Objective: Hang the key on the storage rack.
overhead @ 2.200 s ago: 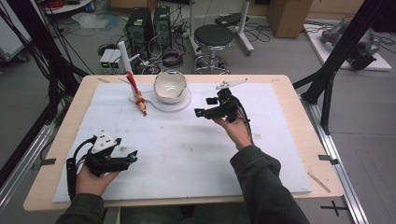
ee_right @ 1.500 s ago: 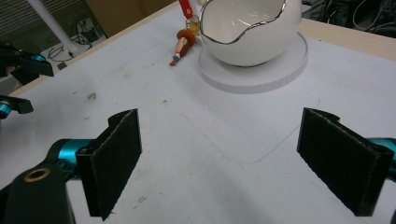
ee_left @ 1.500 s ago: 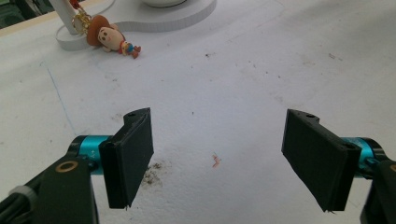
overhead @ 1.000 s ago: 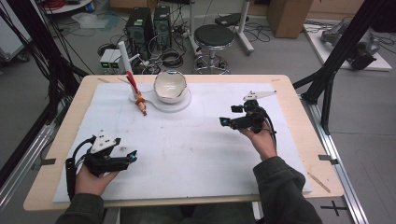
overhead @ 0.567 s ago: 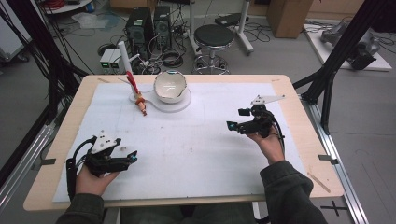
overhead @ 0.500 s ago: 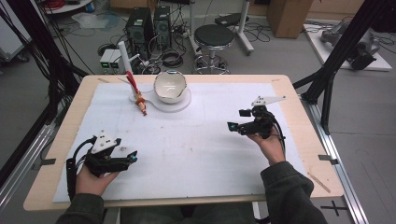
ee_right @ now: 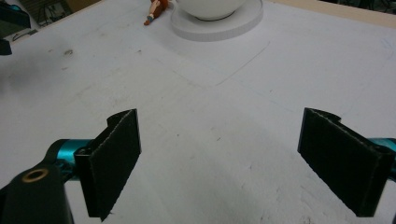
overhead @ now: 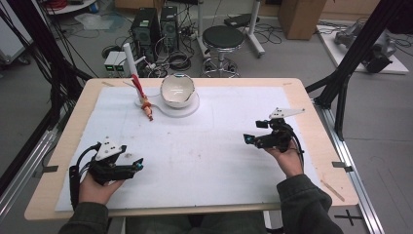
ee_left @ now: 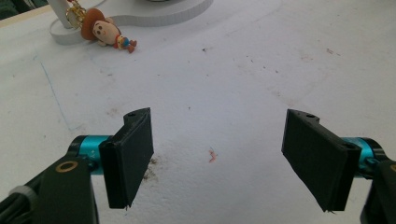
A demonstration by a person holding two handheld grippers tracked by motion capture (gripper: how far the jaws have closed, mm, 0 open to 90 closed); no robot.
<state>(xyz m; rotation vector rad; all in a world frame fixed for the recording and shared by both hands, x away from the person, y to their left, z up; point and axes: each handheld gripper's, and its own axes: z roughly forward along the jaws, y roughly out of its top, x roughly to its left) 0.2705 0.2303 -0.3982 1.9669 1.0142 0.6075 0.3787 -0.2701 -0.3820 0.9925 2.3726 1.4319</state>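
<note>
Both tools, left (overhead: 138, 165) and right (overhead: 247, 140), gape empty on the desk (overhead: 311, 161); doll (overhead: 146, 108) lies untouched beside the bowl (overhead: 177, 90).

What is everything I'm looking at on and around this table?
Wooden table: one, light tan, centre.
White sheet: one, covering the tabletop.
White round bowl: one, on a white base at the far edge.
Small doll figure: one, red and brown, lying left of the bowl.
Black round stool: one, on the floor behind the table.
Left gripper: one, black, fingers open, near left.
Right gripper: one, black, fingers open, right side.
</note>
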